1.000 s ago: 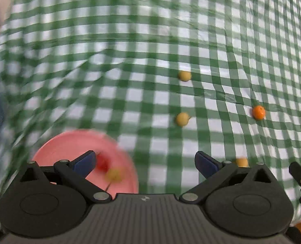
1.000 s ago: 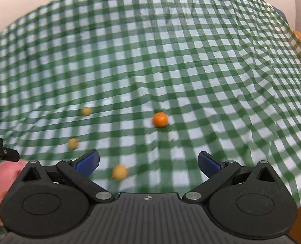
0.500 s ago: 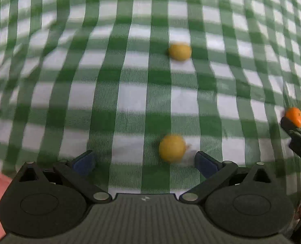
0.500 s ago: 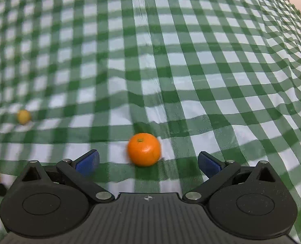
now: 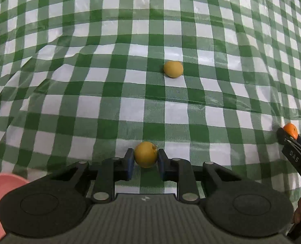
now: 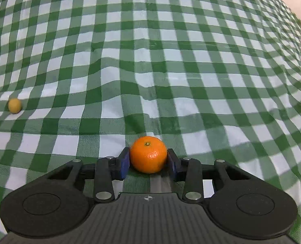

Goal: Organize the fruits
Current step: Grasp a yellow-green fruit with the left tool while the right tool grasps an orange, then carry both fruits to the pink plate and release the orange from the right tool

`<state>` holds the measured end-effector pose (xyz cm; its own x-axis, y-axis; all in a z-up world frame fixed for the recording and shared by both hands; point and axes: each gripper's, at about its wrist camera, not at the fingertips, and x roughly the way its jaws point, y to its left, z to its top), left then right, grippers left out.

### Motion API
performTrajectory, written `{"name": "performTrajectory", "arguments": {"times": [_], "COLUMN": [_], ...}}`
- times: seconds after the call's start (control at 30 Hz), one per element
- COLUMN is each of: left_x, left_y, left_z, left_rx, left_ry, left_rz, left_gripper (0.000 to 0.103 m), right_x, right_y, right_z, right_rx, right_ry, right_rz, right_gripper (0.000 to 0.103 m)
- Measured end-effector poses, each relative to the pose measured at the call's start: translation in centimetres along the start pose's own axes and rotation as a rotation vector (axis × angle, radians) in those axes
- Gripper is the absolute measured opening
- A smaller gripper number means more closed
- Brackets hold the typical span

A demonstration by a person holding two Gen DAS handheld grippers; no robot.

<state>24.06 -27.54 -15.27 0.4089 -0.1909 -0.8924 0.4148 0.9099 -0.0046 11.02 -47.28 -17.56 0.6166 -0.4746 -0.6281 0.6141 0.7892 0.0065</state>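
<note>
Now both my claws have just closed: left gripper [image 5: 145, 158] pinches a yellow fruit [image 5: 145, 157], right gripper [image 6: 148, 160] the orange [image 6: 148, 154], right of it. Round skins could squirt free on lifting.

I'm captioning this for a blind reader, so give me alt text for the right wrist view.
The right gripper has just closed its blue pads on an orange tangerine resting on a green-and-white checked tablecloth. A small yellow fruit lies alone on the cloth at far left.
</note>
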Motion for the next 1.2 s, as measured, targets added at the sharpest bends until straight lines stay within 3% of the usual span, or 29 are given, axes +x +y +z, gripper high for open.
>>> {"name": "performTrajectory", "arguments": {"times": [0.07,0.37,0.57,0.67,0.83,1.2], "left_x": [-1.3,-12.5,-19.8,-22.8,-27.2,-31.8], "left_y": [-0.1,3.5,7.4,10.1,13.2,17.4], "left_z": [0.5,-3.9,-9.4,-12.3,-17.2,-22.2], "left_rx": [-0.002,-0.007,0.008,-0.035,-0.106,-0.228], "left_ry": [-0.012,-0.09,-0.137,-0.123,-0.128,-0.197], "left_rz": [-0.011,-0.01,0.041,0.035,0.061,0.044], "left_gripper": [0.027,0.027,0.027,0.027,0.027,0.027], "right_x": [-1.9,-16.0,-24.0,-27.3,-33.0,-38.8], "right_y": [-0.4,1.4,3.6,5.5,9.6,12.2], "right_z": [0.2,-0.7,-3.7,-5.3,-7.6,-8.3], "right_rx": [0.031,0.033,0.033,0.056,-0.046,-0.209], "right_ry": [-0.008,-0.094,-0.033,0.021,-0.001,-0.084], "right_rz": [0.013,0.153,0.311,0.407,0.5,0.547], "right_gripper": [0.04,0.04,0.04,0.04,0.04,0.04]}}
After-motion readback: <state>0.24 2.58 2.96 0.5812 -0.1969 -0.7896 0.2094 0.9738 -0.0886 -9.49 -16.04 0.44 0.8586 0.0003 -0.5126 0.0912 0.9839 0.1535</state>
